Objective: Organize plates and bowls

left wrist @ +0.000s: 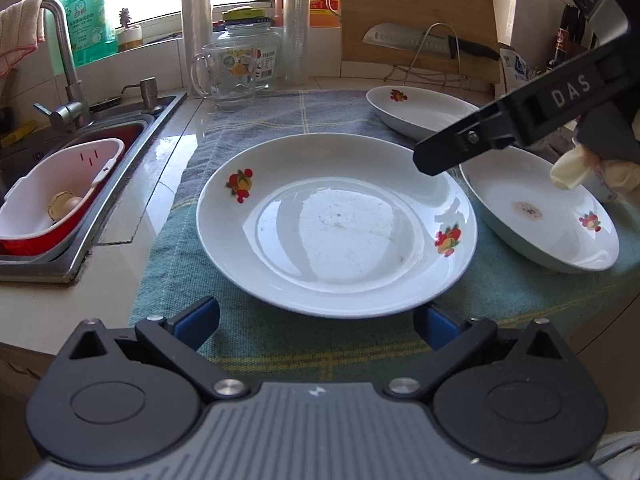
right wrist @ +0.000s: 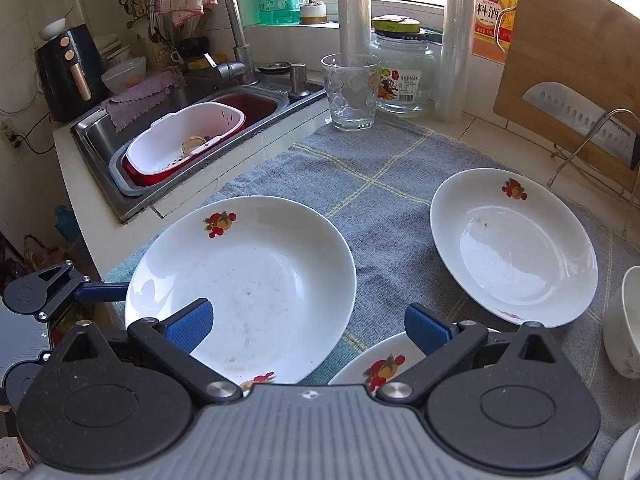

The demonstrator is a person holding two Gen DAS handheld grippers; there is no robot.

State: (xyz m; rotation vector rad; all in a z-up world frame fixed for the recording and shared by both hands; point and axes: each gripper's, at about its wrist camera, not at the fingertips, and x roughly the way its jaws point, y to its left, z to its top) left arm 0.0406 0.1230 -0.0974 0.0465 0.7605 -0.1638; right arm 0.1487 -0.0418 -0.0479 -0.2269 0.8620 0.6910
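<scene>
Three white plates with fruit decals lie on a blue-green checked cloth (left wrist: 360, 116). The largest plate (left wrist: 336, 224) (right wrist: 248, 280) is in the middle. Its near rim sits between the wide-apart blue pads of my open left gripper (left wrist: 316, 322), and one left finger (right wrist: 102, 293) reaches its edge in the right wrist view. A second plate (left wrist: 540, 216) (right wrist: 380, 364) lies under my right gripper (right wrist: 308, 328), which hovers open and empty. One right finger (left wrist: 440, 156) shows in the left wrist view. The third plate (left wrist: 420, 108) (right wrist: 516, 248) lies farther back. A white bowl (right wrist: 624, 320) stands at the right edge.
A steel sink (right wrist: 100, 132) holding a red-and-white basket (right wrist: 184, 140) lies to the left, with a faucet (right wrist: 236, 20). Behind the cloth stand a glass mug (right wrist: 352, 96), a jar (right wrist: 404, 76), film rolls and a cutting board (right wrist: 568, 60) with a knife on a wire rack.
</scene>
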